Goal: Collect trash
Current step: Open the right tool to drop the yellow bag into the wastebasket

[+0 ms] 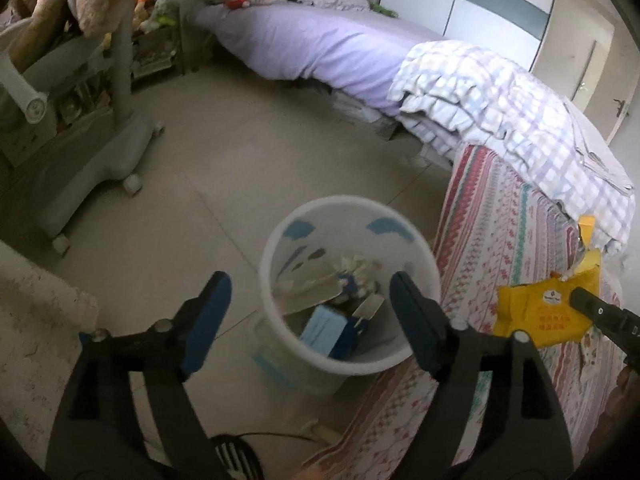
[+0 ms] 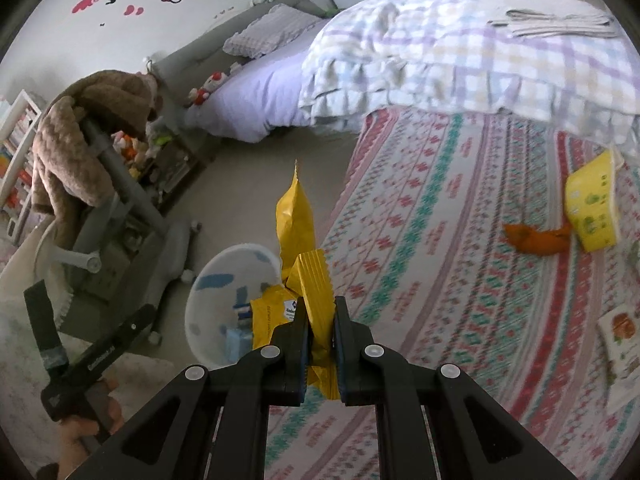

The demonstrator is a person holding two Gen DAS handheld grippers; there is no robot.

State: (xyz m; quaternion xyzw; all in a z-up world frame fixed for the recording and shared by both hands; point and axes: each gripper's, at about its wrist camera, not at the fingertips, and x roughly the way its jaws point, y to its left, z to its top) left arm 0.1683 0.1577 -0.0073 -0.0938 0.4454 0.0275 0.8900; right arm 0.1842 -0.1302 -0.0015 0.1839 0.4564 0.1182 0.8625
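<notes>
Because the wrapper must drop into the bin, the right gripper (image 2: 321,334) is clamped on the yellow wrapper (image 2: 298,220), just above the bed (image 2: 440,220), with the white bin (image 1: 348,280) ahead-left of it; the left gripper (image 1: 310,300), jaws apart and empty, hovers over that bin.

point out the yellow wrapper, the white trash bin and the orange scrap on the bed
yellow plastic wrapper (image 2: 298,216): right wrist view, its upper half.
white round trash bin (image 1: 352,366): left wrist view, near rim.
orange crumpled scrap (image 2: 538,238): right wrist view, its middle.
</notes>
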